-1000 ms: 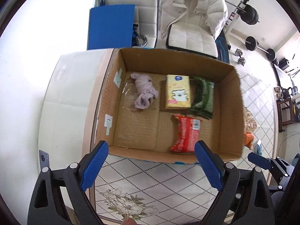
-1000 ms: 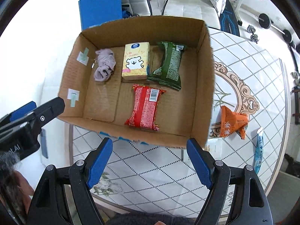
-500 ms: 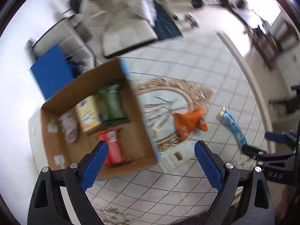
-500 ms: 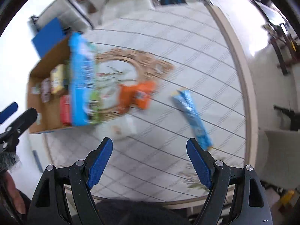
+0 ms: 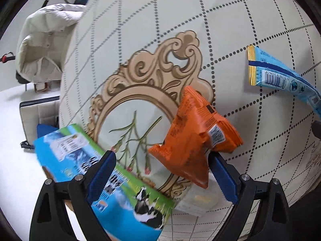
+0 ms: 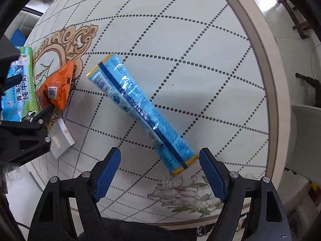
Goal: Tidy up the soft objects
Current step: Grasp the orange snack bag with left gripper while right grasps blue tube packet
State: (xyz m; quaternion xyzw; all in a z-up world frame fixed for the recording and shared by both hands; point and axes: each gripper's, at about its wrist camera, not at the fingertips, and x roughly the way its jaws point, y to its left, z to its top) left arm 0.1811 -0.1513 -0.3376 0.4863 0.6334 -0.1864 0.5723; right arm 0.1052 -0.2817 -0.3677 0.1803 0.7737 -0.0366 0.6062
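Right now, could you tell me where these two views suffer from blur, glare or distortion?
Left wrist view: the blue-green cow-printed carton wall is motion-smeared, and the fisheye bends the table's dotted grid. Right wrist view: sharper; glare streaks the long light-blue plastic packet, and the table rim bows.

Desk [image 6: 200, 40]: pale green, dotted diamond grid, tan scroll medallion. Beside the medallion: orange packet [image 5: 192, 138]; light-blue, gold-ended packet [image 6: 140, 108]; blue-green carton [image 5: 112, 188], cow print. Fingers [image 6: 109, 171]: blue.

Glossy plastic blue wrapper [image 6: 140, 108]; crinkled orange packet [image 5: 196, 136].
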